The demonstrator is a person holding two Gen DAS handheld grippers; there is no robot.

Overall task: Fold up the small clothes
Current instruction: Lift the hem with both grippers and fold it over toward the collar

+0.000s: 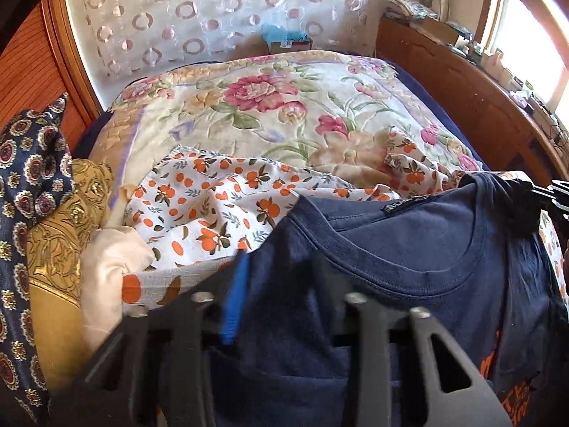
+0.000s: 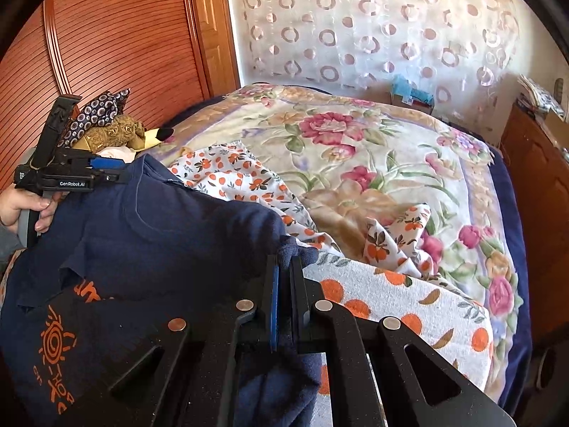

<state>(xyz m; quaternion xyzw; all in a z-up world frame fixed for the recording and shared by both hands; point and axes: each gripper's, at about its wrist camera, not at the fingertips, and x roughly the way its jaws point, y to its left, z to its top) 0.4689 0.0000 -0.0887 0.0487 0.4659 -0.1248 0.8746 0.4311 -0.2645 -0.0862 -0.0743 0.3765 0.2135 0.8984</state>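
On your left, past the heap of patterned cushions (image 1: 32, 185), your left gripper (image 2: 119, 172) has its jaws nearly together over one shoulder of the small navy cotton T-shirt with the orange sun print (image 1: 409, 259). Cloth fills the gap between its fingers in its own view, so I judge it to be gripping the shirt, though the pads themselves are hidden. Confirm that hold with a gentle tug before you lift.

The shirt hangs between your two hands, neckline uppermost, draped over the white cloth printed with oranges (image 1: 199, 206) that lies on the floral quilted bedspread (image 2: 373, 142).

On the right, your right gripper (image 2: 282, 274) is clenched tight on a bunched wad of the other shoulder. Because that side is crumpled, draw your hands apart until the shoulder line pulls taut and level. Then lower the shirt flat onto a bare stretch of the bedspread, clear of the orange-print cloth, so the first fold catches nothing beneath it.
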